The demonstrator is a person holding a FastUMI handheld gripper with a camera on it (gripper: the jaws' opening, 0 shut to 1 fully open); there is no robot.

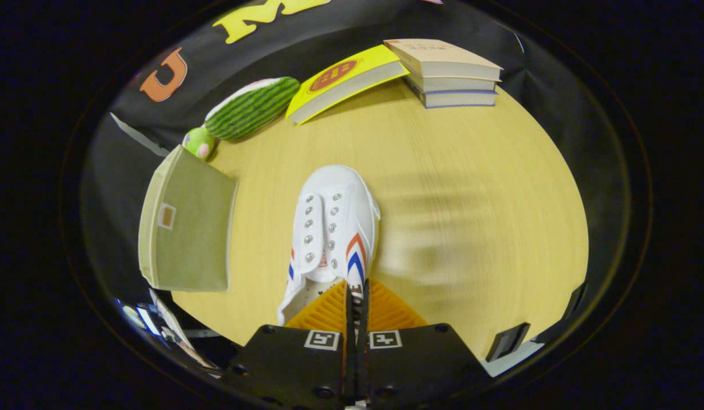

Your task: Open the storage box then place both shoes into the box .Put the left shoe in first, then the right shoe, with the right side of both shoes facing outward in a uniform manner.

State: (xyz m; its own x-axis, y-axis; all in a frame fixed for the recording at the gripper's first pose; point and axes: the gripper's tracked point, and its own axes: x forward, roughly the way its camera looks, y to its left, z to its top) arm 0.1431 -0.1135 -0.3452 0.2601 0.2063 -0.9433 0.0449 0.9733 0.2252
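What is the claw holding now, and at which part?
The claw is shut on the white shoe, pinching the side wall of its collar near the heel.

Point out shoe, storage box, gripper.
shoe (334, 219): gripper view, on the laced tongue.
storage box (187, 228): gripper view, on its flat fabric face.
gripper (356, 302): gripper view, between fingertips, shut on the shoe's collar.

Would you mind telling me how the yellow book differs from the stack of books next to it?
The yellow book is a single volume with a bright yellow cover and a red emblem; the stack of books is three volumes with pale covers. The yellow book lies tilted, one end raised against the stack, while the stack lies flat. Both sit at the table's far edge, beyond the white shoe pinched by the gripper.
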